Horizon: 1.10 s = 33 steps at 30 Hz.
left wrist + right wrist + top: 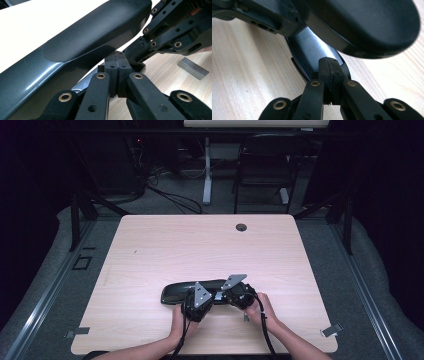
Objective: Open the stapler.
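A long dark grey clamshell case (177,291) lies near the table's front edge. Its lid (82,42) stands raised above a shiny lower shell (312,47). Both grippers meet at the case's right end. My left gripper (206,295) is shut, its tips (117,60) tucked under the lid with nothing visible between the pads. My right gripper (222,296) is shut too, its tips (329,66) resting against the lower shell's edge beneath the lid (367,22). In the left gripper view the right gripper's fingers (150,42) reach in from the upper right, close to the left tips.
A small metal block (193,68) lies on the light wooden table (200,245) by the right hand (246,318). There is a cable hole (241,227) at the far edge and clips (331,330) at the front corners. A chair (265,165) stands beyond the table.
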### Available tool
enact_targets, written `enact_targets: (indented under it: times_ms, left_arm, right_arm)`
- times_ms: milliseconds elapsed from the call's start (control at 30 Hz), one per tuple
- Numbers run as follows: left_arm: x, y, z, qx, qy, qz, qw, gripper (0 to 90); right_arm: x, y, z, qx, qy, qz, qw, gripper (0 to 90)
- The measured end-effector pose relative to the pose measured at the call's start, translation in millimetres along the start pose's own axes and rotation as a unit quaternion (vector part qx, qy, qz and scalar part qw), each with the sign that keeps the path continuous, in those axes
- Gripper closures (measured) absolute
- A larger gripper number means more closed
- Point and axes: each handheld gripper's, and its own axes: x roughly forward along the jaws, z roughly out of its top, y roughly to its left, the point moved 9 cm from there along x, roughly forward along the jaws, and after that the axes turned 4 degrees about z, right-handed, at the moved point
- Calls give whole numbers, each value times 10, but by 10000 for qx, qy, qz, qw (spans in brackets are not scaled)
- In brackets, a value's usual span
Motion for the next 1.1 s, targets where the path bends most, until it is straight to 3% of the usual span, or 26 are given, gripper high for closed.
enact_targets:
  times_ms: [133, 400, 800, 933, 1100]
  left_arm:
    - [26, -9, -11, -3, -86, -15, 10000, 876]
    - [87, 5, -24, 21, -178, 45, 9998, 870]
    - [133, 1, -25, 120, -238, 133, 9996, 866]
    - [147, 7, -16, 238, -190, 159, 9994, 865]
    - [130, 28, 13, 246, -240, 236, 9991, 881]
  right_arm:
    - [7, -1, 1, 185, -104, 14, 9998, 900]
    - [9, 1, 3, 236, -153, 40, 9996, 900]
    - [18, 21, 8, 56, -175, -132, 9997, 900]
    - [19, 22, 7, 87, -201, -126, 9997, 900]
    - [19, 20, 3, 125, -252, -97, 9996, 900]
